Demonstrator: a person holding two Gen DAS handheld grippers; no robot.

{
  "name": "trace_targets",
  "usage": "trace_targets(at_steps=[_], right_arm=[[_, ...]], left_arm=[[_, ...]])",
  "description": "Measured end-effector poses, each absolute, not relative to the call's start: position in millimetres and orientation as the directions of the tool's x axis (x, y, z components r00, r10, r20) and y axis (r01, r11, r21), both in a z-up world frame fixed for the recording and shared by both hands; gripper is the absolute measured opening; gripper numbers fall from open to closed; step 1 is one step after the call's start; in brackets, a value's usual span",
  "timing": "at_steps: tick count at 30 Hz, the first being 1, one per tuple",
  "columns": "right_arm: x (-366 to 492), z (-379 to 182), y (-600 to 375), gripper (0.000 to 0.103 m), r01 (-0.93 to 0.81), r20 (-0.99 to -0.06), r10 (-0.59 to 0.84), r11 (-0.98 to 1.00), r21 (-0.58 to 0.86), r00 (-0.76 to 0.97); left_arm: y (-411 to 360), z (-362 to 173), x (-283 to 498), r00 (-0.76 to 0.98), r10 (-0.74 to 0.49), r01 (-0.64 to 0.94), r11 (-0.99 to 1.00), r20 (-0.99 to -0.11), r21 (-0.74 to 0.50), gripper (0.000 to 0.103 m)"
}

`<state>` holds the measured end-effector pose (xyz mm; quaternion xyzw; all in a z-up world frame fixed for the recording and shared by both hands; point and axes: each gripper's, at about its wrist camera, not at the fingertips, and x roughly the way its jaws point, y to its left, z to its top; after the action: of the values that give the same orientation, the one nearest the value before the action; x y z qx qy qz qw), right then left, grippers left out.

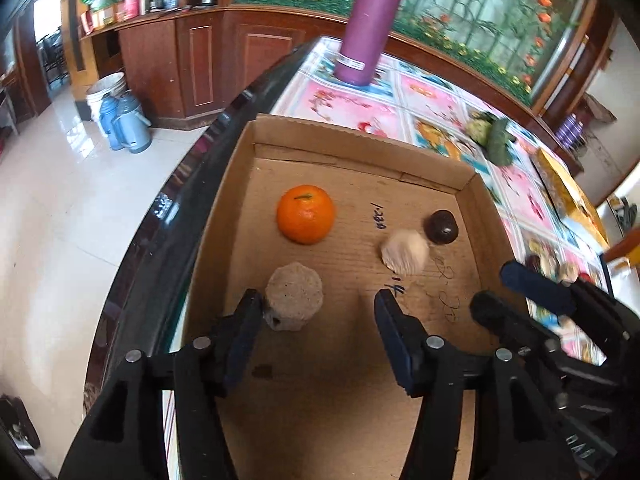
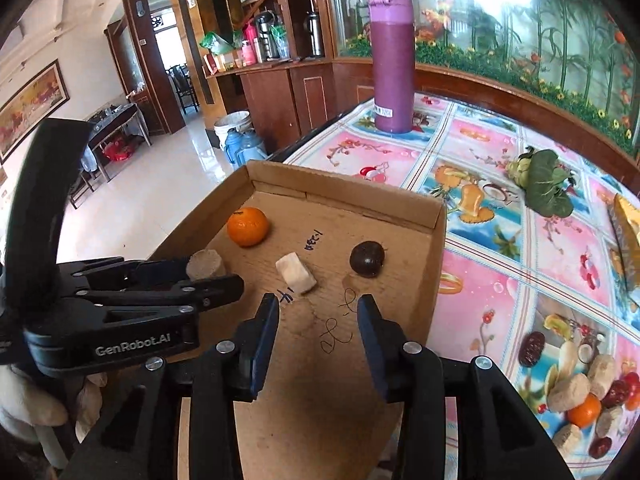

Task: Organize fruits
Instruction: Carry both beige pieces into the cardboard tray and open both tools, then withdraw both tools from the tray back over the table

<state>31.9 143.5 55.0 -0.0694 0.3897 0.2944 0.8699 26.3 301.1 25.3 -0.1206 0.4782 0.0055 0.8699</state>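
A shallow cardboard tray (image 1: 360, 148) (image 2: 344, 184) holds an orange (image 1: 306, 214) (image 2: 247, 226), a dark round fruit (image 1: 442, 227) (image 2: 366, 259), a white chunk (image 1: 405, 258) (image 2: 297, 273) and a beige ridged piece (image 1: 294, 300) (image 2: 205, 265). My left gripper (image 1: 316, 304) is open over the tray. The beige piece lies against its left finger, well clear of the right finger. My right gripper (image 2: 318, 305) is open with nothing between its fingers, just short of the white chunk. In the left wrist view it comes in over the tray's right wall.
A purple bottle (image 1: 370, 24) (image 2: 392, 64) stands beyond the tray on the flowered tablecloth (image 2: 500, 280). Leafy greens (image 2: 544, 184) and a yellow box (image 2: 628, 236) lie to the right. Several loose fruits (image 2: 588, 396) sit at the near right. The table edge drops to the floor on the left.
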Motion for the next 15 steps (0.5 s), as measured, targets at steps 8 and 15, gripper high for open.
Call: trace_targets(at_steps=[8,15], right_arm=[[8.7,78.5,98.8,0.045,-0.538,-0.689,0.472,0.831,0.139,0.55],[-11.4,102.2,10.9,0.057,-0.424,-0.643,0.422,0.891,0.164,0.639]], left_arm=[[300.5,28.4,1.6,0.546,-0.131,-0.084,0.974,-0.828,-0.21,0.057],[301.5,57.8,-10.5,0.636,-0.124,-0.094,0.967,-0.762,-0.237,0.057]])
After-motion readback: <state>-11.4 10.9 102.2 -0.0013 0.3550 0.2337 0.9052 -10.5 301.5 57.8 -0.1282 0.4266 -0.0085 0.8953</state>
